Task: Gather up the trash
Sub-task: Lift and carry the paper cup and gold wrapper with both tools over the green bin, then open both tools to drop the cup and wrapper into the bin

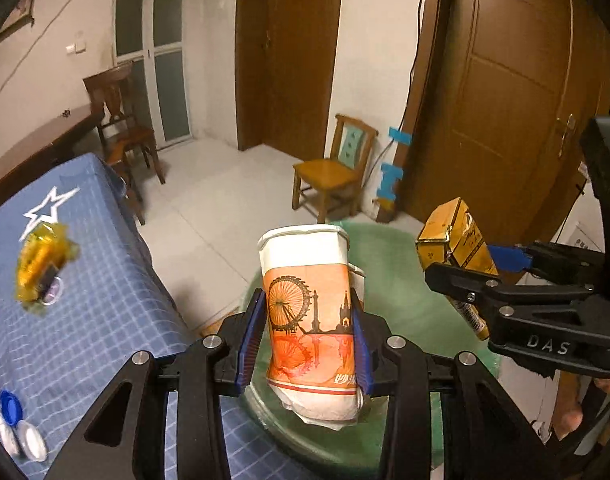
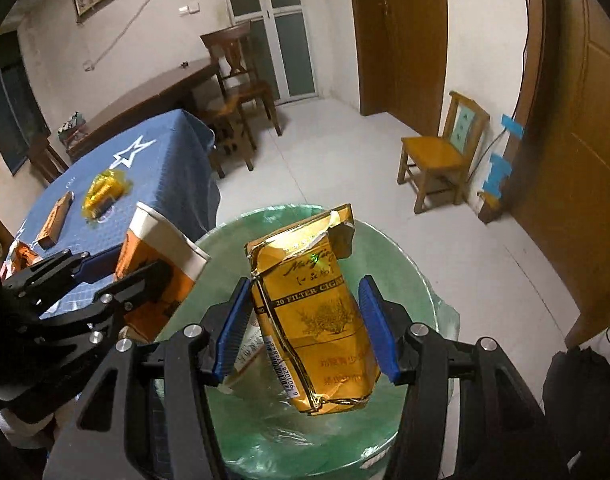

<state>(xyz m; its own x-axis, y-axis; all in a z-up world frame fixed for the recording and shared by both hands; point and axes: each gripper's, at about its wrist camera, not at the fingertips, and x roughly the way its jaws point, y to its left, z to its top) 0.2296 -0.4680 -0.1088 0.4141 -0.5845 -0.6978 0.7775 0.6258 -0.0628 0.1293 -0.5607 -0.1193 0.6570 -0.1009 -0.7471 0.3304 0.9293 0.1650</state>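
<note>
My left gripper (image 1: 307,340) is shut on a squashed orange-and-white paper cup (image 1: 311,320) and holds it over the green-lined trash bin (image 1: 401,280). The cup also shows in the right wrist view (image 2: 157,272). My right gripper (image 2: 305,328) stands around a crumpled yellow cigarette pack (image 2: 317,320) above the same bin (image 2: 409,280); its left pad touches the pack and a gap shows at the right pad. The pack also shows in the left wrist view (image 1: 453,240). A yellow wrapper (image 1: 41,264) lies on the blue tablecloth.
The blue checked table (image 1: 105,300) stands left of the bin, with a brown box (image 2: 57,220), white spoons (image 1: 29,444) and a blue cap (image 1: 11,406) on it. A small wooden chair (image 1: 329,172) stands by the wall, and brown doors (image 1: 517,100) lie behind.
</note>
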